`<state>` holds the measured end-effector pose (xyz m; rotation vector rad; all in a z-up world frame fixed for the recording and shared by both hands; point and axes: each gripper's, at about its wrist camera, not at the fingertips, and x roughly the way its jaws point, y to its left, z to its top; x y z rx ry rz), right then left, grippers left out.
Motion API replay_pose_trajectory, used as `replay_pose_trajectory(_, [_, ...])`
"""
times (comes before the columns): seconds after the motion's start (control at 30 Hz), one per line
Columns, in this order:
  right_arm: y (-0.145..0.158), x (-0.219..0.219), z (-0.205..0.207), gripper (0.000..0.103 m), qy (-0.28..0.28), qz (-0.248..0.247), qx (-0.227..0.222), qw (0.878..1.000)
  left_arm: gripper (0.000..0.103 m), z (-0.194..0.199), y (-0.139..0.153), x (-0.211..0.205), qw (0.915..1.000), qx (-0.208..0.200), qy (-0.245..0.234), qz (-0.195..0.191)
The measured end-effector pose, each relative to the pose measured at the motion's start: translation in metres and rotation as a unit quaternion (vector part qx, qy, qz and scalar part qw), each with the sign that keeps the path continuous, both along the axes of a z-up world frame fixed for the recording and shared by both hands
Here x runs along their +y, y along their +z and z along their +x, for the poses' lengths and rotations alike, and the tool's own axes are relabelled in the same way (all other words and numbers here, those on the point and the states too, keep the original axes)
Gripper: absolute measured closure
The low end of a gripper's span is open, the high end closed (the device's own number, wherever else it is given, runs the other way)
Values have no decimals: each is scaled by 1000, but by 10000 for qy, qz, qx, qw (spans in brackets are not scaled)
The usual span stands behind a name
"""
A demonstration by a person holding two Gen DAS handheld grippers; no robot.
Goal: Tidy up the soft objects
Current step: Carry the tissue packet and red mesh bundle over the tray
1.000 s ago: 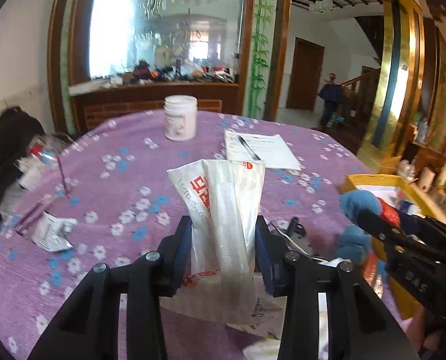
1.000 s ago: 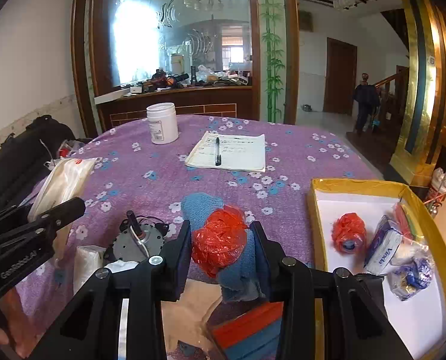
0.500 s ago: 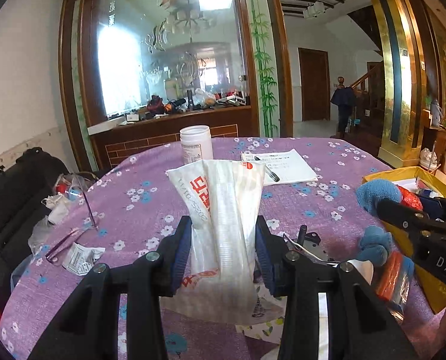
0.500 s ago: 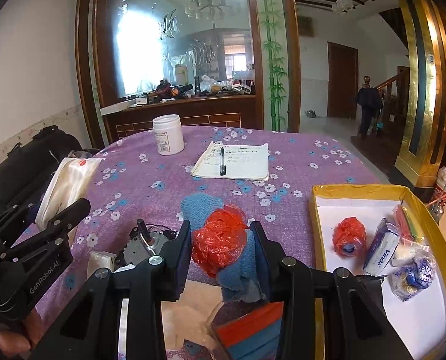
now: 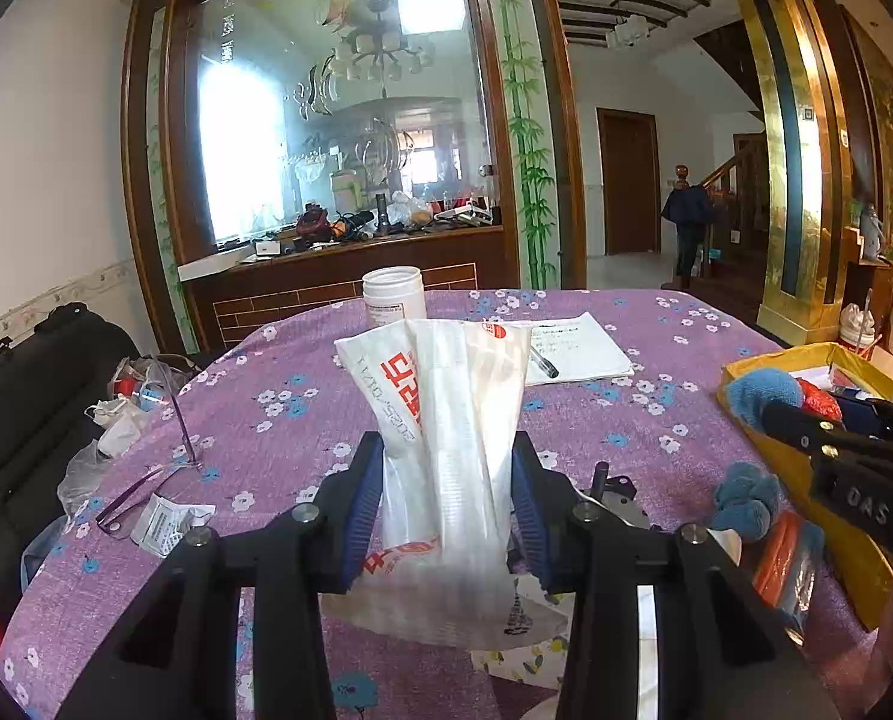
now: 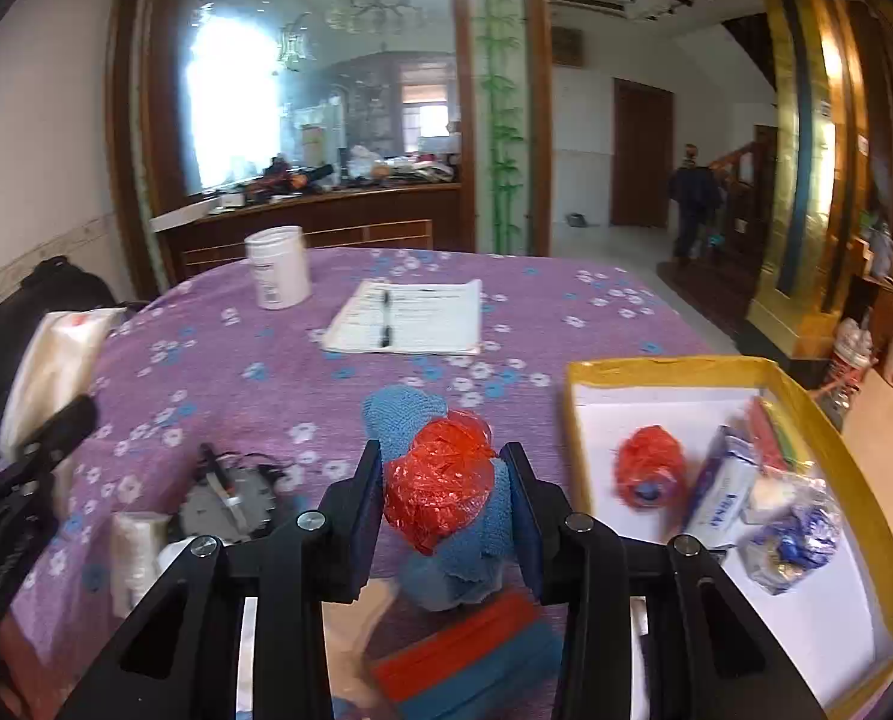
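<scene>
My left gripper (image 5: pixel 446 498) is shut on a white plastic tissue pack with red print (image 5: pixel 446 414), held upright above the purple flowered tablecloth (image 5: pixel 302 414). My right gripper (image 6: pixel 446 504) is shut on a blue cloth bundle with a red plastic bag (image 6: pixel 440 492), held above the table just left of the yellow-rimmed box (image 6: pixel 674 367). The box holds a red bundle (image 6: pixel 650 468), a tissue packet (image 6: pixel 719 492) and a blue-white bag (image 6: pixel 788 540). The right gripper and its blue bundle (image 5: pixel 758 390) show at the right in the left wrist view.
On the table stand a white jar (image 6: pixel 278 267), a notebook with a pen (image 6: pixel 410 318), a small motor (image 6: pixel 230 498) and a red-blue item (image 6: pixel 470 660) below the right gripper. Glasses (image 5: pixel 146 480) and crumpled wrappers (image 5: pixel 167 519) lie at the left edge.
Both grippers have risen and tilted up with their loads held; the right gripper has shifted toward the yellow box, which sits closer in its view.
</scene>
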<state>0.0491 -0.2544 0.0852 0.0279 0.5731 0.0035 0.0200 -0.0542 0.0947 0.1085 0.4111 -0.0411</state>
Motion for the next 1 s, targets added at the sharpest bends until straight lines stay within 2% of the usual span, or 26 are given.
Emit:
replay_pose_trajectory(0.07, [0, -12, 4, 62, -317, -70, 25, 9995, 63, -2, 1, 0, 10000, -21, -31, -43])
replay_pose_trajectory(0.17, [3, -43, 12, 62, -703, 192, 131, 9973, 63, -2, 1, -1, 9999, -8, -100, -64])
replay_pose_trajectory(0.27, [5, -76, 16, 62, -1212, 353, 191, 9918, 63, -4, 1, -3, 9999, -28, -161, -48])
replay_pose_trajectory(0.37, [6, -102, 18, 62, -1691, 278, 277, 9848, 63, -6, 2, -5, 9997, -72, -232, -60])
replay_pose_trajectory(0.53, [15, -140, 10, 62, -1939, 610, 267, 9788, 63, -10, 9, -13, 9981, 64, -542, -286])
replay_pose_trajectory(0.7, [30, -180, -10, 62, -1995, 1216, 140, 9722, 63, -21, 21, -47, 9950, 166, -975, -120])
replay_pose_trajectory(0.8, [44, -198, -27, 62, -1906, 1622, -13, 9682, 62, -24, 34, -76, 9882, 449, -1448, -233])
replay_pose_trajectory(0.9, [62, -204, -34, 62, -1796, 1573, -120, 9710, 62, -24, 48, -116, 9778, 652, -1949, -401])
replay_pose_trajectory(1.0, [70, -210, -34, 61, -1613, 1604, -120, 9737, 62, -20, 49, -157, 9670, 906, -2301, -607])
